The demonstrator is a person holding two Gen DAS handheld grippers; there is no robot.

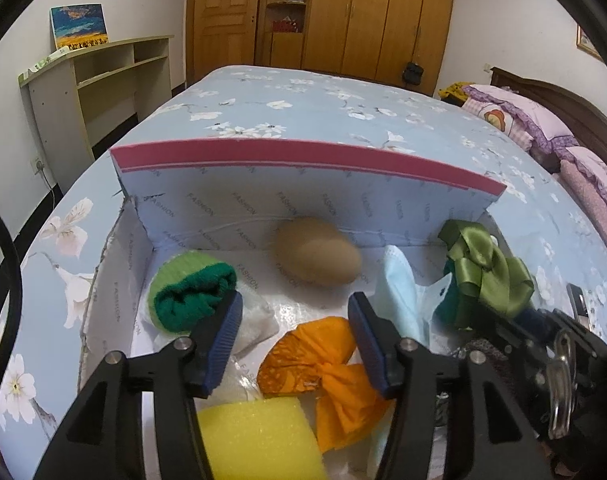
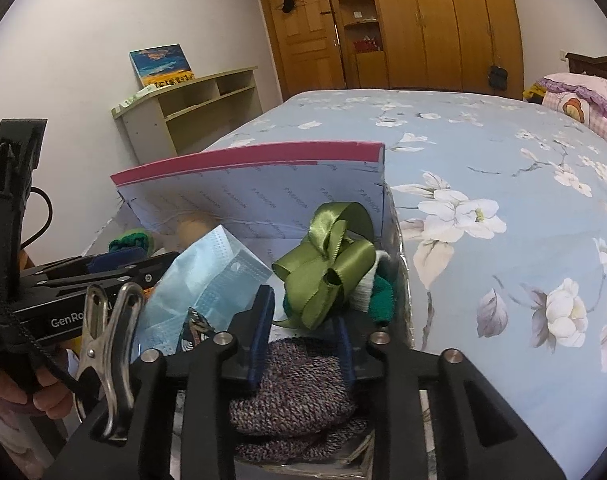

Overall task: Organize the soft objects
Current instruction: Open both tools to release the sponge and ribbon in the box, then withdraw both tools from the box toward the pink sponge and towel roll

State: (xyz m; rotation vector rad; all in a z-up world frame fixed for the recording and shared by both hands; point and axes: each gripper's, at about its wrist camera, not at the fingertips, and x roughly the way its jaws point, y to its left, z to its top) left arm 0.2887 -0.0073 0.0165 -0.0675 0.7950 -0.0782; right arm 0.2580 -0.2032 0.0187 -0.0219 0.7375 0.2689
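Yellow sponge (image 1: 259,436) seen between spread left gripper (image 1: 295,320) fingers; right gripper (image 2: 303,320) spread over knitted sock (image 2: 295,392), sock's long axis unclear.

Bedroom around the work place

A bed (image 1: 323,116) with a light blue sheet printed with white flowers fills the middle of both views. At its far right end lie pink and purple pillows (image 1: 519,120) against a dark wooden headboard (image 1: 575,108). By the white left wall stands a pale shelf unit (image 1: 103,76), and a painting (image 1: 78,26) of blue sky over a yellow field leans on its top. Behind the bed a wooden wardrobe (image 2: 443,24) covers the far wall, with a door (image 1: 219,12) beside it and a small dark bag (image 2: 497,76) hanging on its front.
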